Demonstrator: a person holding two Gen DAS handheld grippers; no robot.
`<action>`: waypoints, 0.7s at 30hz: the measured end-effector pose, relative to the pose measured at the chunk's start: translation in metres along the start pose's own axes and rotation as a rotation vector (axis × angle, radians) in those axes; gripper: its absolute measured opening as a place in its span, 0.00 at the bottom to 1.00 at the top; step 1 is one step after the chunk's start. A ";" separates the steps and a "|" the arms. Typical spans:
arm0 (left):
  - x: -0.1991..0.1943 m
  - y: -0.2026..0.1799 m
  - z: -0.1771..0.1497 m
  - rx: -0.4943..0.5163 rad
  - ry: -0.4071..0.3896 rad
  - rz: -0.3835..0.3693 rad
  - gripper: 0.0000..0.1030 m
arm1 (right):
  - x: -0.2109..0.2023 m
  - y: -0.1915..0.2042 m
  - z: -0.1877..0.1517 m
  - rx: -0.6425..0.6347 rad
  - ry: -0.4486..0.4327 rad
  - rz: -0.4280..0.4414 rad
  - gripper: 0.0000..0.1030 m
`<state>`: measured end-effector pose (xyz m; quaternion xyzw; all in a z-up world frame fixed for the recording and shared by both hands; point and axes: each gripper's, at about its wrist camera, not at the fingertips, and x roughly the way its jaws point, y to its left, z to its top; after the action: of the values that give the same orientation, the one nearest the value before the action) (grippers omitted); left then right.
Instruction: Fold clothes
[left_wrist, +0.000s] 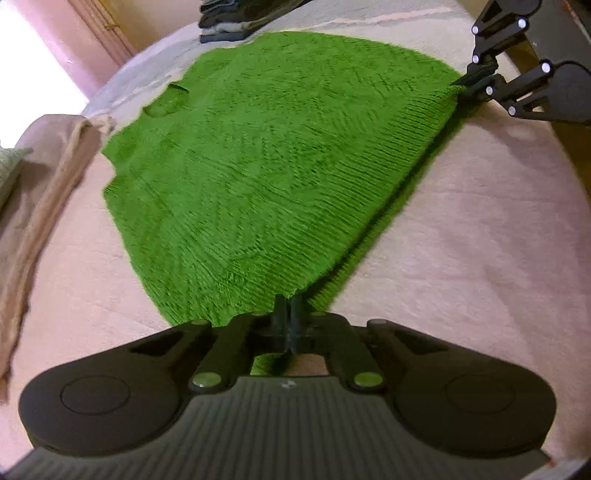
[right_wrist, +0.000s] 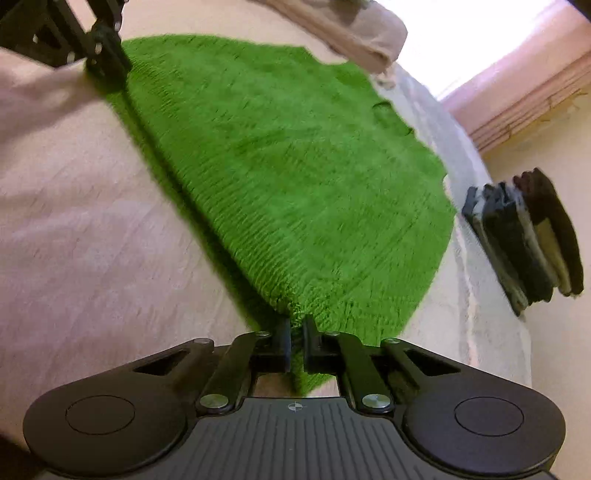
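Both grippers, left gripper (left_wrist: 287, 301) and right gripper (right_wrist: 295, 323), pinch green knit sweater (left_wrist: 258, 166) hem corners | risk: your thin bite slips when lifting.

Both views smeared by motion blur, so sweater (left_wrist: 258, 166) knit detail goes soft toward its far edge. Sweater corner inside left claw (left_wrist: 288, 306) is hidden by the fingers (left_wrist: 279, 310); same at right claw (right_wrist: 295, 325), where only a green sliver shows between them. Sweater's lower layer mostly covered by the top one. Dark folded stack (left_wrist: 236, 22) is cut off by the top edge in left view and blurred in right view, so item count is unreadable. Beige cloth (left_wrist: 44, 206) runs off the left edge. Bed (left_wrist: 461, 221) edges out of frame.
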<state>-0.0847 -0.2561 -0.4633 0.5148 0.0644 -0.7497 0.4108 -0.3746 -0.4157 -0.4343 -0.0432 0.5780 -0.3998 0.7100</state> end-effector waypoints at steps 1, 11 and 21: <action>0.000 -0.002 -0.004 -0.009 0.005 -0.023 0.00 | 0.001 0.006 -0.005 -0.008 0.025 0.014 0.02; -0.013 0.055 0.004 -0.386 0.034 -0.168 0.06 | -0.012 -0.087 0.022 0.558 0.049 0.139 0.08; 0.057 0.093 0.030 -0.800 0.162 -0.089 0.22 | 0.073 -0.091 0.081 0.794 0.138 0.138 0.74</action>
<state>-0.0503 -0.3636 -0.4662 0.3686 0.4053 -0.6394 0.5395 -0.3516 -0.5546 -0.4171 0.3000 0.4264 -0.5455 0.6562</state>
